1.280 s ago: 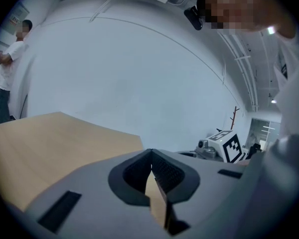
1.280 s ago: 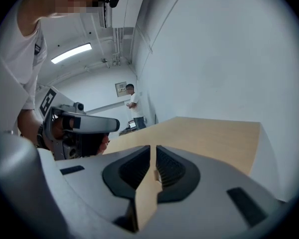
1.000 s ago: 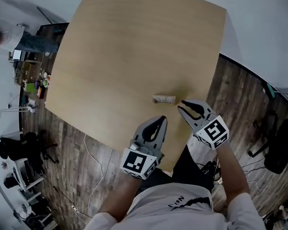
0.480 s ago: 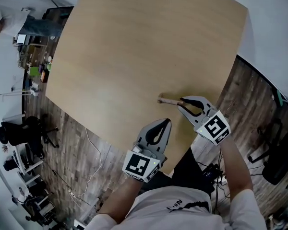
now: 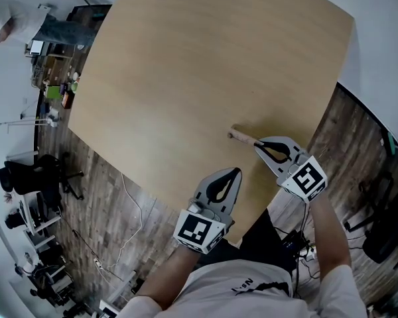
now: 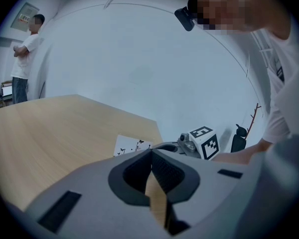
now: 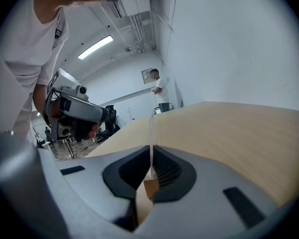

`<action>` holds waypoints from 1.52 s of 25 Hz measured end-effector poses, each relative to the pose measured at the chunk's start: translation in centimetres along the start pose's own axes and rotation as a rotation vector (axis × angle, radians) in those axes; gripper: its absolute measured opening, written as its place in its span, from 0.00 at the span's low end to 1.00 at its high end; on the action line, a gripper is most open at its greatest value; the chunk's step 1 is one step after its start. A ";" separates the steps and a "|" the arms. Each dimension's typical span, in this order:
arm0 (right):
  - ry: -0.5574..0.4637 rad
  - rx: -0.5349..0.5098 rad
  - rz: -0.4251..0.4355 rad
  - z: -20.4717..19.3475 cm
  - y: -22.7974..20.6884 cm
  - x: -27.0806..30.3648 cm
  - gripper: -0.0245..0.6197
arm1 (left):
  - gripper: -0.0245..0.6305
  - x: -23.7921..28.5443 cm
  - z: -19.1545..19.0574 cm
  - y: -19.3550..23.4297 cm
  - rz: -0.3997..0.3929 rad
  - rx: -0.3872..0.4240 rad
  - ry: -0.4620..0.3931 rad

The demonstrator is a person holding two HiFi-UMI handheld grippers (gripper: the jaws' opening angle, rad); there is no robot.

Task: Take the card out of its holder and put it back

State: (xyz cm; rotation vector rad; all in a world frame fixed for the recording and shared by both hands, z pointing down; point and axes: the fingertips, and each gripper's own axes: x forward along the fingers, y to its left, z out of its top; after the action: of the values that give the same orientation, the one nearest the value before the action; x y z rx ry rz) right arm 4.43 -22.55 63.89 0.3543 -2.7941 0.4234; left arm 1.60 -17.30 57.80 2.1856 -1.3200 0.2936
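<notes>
On the table (image 5: 186,78), your right gripper (image 5: 258,143) is clenched on the card (image 6: 132,146), which stands in the wooden holder (image 5: 241,136) lying 10-to-4 o'clock at its tips. Your left gripper (image 5: 235,171), closed on nothing, has the holder farther off at 1 o'clock

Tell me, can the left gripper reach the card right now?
Probably yes: only table lies between the left gripper and the card, though the right gripper is shut on one edge.

Overhead plus low views, table (image 5: 186,78) shared
</notes>
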 end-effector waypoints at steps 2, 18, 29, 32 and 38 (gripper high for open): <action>-0.016 0.003 -0.014 0.6 -0.3 -0.3 0.08 | 0.06 -0.1 0.2 0.0 -0.005 0.004 -0.006; -0.091 -0.008 -0.176 7.6 1.3 -3.2 0.08 | 0.06 -3.6 3.5 -1.4 -0.099 0.057 -0.071; -0.202 0.066 -0.341 14.3 5.8 -8.3 0.08 | 0.06 -7.9 6.5 -4.5 -0.191 0.129 -0.090; -0.228 0.073 -0.377 16.0 8.1 -9.6 0.08 | 0.06 -10.2 7.3 -5.6 -0.219 0.145 -0.100; -0.271 0.078 -0.441 20.0 11.4 -11.6 0.08 | 0.06 -13.9 10.2 -7.7 -0.279 0.163 -0.133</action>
State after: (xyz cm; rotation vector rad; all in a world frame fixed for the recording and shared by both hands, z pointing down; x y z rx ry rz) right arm 7.03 -16.10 39.07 1.0915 -2.8357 0.4021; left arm 0.43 -10.06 40.43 2.5294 -1.0710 0.1541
